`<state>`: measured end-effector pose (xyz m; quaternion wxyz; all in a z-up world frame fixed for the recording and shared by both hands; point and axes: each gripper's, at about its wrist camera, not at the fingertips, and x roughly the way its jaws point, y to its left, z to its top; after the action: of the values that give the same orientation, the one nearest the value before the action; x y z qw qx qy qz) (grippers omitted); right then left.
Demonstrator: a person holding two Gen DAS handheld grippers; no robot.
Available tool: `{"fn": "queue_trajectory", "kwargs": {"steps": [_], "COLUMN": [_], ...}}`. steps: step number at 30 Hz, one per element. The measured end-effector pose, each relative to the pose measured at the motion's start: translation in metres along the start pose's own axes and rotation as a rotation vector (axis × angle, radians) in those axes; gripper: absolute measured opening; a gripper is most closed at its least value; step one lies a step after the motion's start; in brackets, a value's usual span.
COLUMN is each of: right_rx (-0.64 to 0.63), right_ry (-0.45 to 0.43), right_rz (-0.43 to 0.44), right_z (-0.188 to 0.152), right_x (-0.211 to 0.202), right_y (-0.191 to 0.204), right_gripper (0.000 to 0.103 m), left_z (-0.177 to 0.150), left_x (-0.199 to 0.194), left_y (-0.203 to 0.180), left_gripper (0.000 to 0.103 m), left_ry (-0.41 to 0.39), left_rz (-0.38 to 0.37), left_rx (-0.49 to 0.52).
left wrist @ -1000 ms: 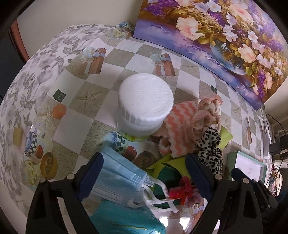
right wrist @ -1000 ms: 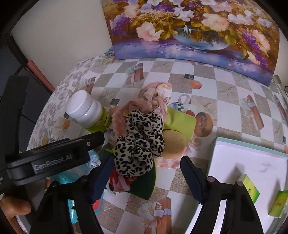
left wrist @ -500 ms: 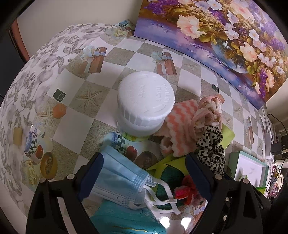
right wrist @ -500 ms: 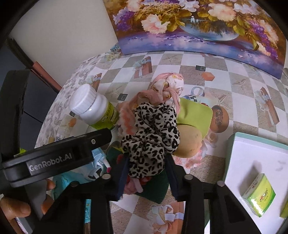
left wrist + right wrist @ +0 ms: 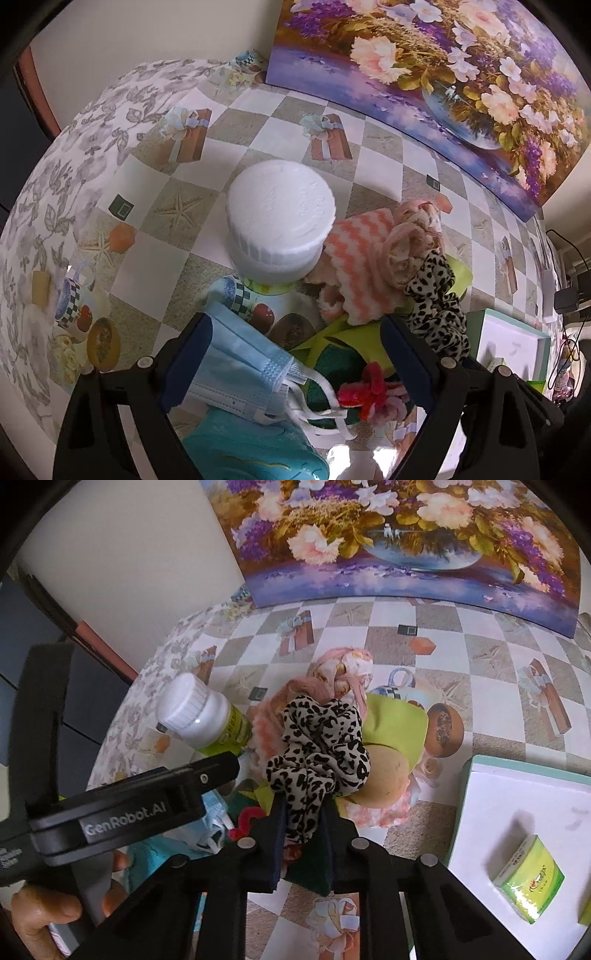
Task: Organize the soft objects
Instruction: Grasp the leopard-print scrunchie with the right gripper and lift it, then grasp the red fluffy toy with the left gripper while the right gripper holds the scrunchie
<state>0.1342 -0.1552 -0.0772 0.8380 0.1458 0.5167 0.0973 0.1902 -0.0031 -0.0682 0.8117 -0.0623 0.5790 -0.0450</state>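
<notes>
A pile of soft things lies on the checked tablecloth. The leopard-print scrunchie [image 5: 317, 746] [image 5: 437, 306] tops it, beside a pink scrunchie [image 5: 340, 668] [image 5: 410, 243], an orange zigzag cloth [image 5: 362, 258] and a lime cloth [image 5: 395, 723]. My right gripper [image 5: 303, 808] points down at the pile. Its jaws are closing, and the pads pinch the leopard scrunchie's near edge. My left gripper [image 5: 299, 332] stands open above a blue face mask [image 5: 243, 373], which lies against its left finger. A red fuzzy piece [image 5: 369, 387] and a dark green cloth [image 5: 332, 373] lie by the right finger.
A white-capped bottle [image 5: 280, 218] [image 5: 195, 712] stands left of the pile. A white tray with a teal rim [image 5: 517, 794] holds a green box [image 5: 528, 882]. A flower painting [image 5: 406, 535] leans at the back. A hand [image 5: 44, 912] holds the left gripper's body [image 5: 129, 812].
The right gripper's jaws have come together from wide apart onto the leopard scrunchie. The left gripper has kept still and open.
</notes>
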Motion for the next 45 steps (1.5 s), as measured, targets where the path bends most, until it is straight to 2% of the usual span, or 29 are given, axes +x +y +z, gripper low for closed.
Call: {"fn": "queue_trajectory", "kwargs": {"steps": [3, 7, 11, 13, 16, 19, 25, 29, 31, 33, 45], "right_rx": [0.001, 0.017, 0.033, 0.051, 0.076, 0.100, 0.123, 0.132, 0.134, 0.136, 0.156], "right_ry": [-0.015, -0.042, -0.052, -0.050, -0.053, -0.056, -0.054, -0.054, -0.052, -0.050, -0.056], "right_rz": [-0.009, -0.007, -0.102, -0.122, -0.143, -0.151, -0.158, -0.160, -0.161, -0.160, -0.157], "right_z": [0.001, 0.004, 0.007, 0.007, 0.007, 0.007, 0.005, 0.004, 0.004, 0.003, 0.002], "right_x": [-0.008, -0.023, -0.038, -0.045, -0.053, -0.060, -0.068, -0.072, -0.072, -0.072, -0.077], "right_y": [-0.001, -0.006, -0.013, -0.019, -0.029, -0.036, -0.043, -0.045, -0.046, -0.047, -0.053], "right_gripper": [0.018, 0.018, 0.018, 0.018, 0.018, 0.018, 0.018, 0.018, 0.018, 0.018, 0.018], "left_z": [0.000, -0.002, -0.008, -0.011, -0.017, -0.024, -0.036, -0.043, -0.045, -0.046, -0.042], "left_x": [-0.004, -0.008, -0.011, -0.014, -0.012, -0.007, 0.002, 0.009, 0.013, 0.016, 0.006], "left_y": [-0.004, -0.013, -0.031, -0.040, -0.053, -0.065, -0.077, -0.082, -0.081, -0.080, -0.082], "left_gripper": [0.093, 0.085, 0.085, 0.085, 0.083, 0.076, 0.076, 0.072, 0.062, 0.057, 0.052], "left_ry": [-0.006, 0.000, 0.011, 0.011, 0.031, 0.065, 0.105, 0.131, 0.142, 0.152, 0.107], "left_rz": [-0.010, -0.030, -0.034, -0.041, -0.044, -0.044, -0.021, 0.025, 0.034, 0.046, 0.052], "left_rx": [0.017, 0.057, 0.146, 0.187, 0.251, 0.305, 0.373, 0.406, 0.408, 0.414, 0.414]}}
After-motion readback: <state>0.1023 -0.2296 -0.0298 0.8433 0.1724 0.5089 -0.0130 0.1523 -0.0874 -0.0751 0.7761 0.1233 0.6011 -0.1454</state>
